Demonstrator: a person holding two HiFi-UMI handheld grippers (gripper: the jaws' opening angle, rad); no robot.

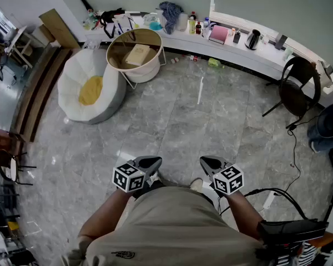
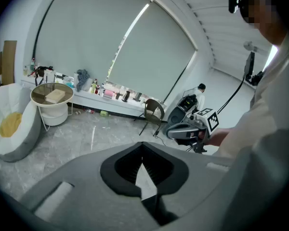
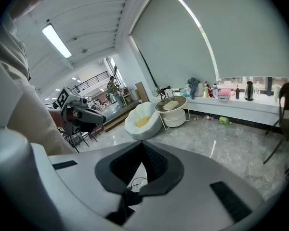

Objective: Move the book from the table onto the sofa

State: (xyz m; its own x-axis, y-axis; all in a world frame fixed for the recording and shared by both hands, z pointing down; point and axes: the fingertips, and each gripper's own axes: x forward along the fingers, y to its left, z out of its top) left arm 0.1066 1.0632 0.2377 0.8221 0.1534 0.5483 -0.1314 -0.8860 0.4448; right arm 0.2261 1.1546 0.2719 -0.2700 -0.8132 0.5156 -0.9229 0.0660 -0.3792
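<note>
A tan book (image 1: 137, 55) lies flat on the round table with the wooden rim (image 1: 117, 44) at the far side of the room. Left of the table sits the sofa, a white round seat (image 1: 77, 71) with a yellow cushion (image 1: 91, 90). My left gripper (image 1: 154, 160) and right gripper (image 1: 206, 161) are held close to my body, far from the table, both shut and empty. The left gripper view shows the book (image 2: 54, 96), the sofa (image 2: 19, 129) and the right gripper (image 2: 187, 131). In the right gripper view the book (image 3: 172, 105) and sofa (image 3: 149, 125) are far ahead.
A long white counter (image 1: 233, 49) with bottles, a kettle and a cloth curves along the back wall. A black chair (image 1: 297, 85) stands at the right, a wooden bench (image 1: 39, 93) at the left. A cable (image 1: 294, 148) trails over the grey marble floor (image 1: 188, 126).
</note>
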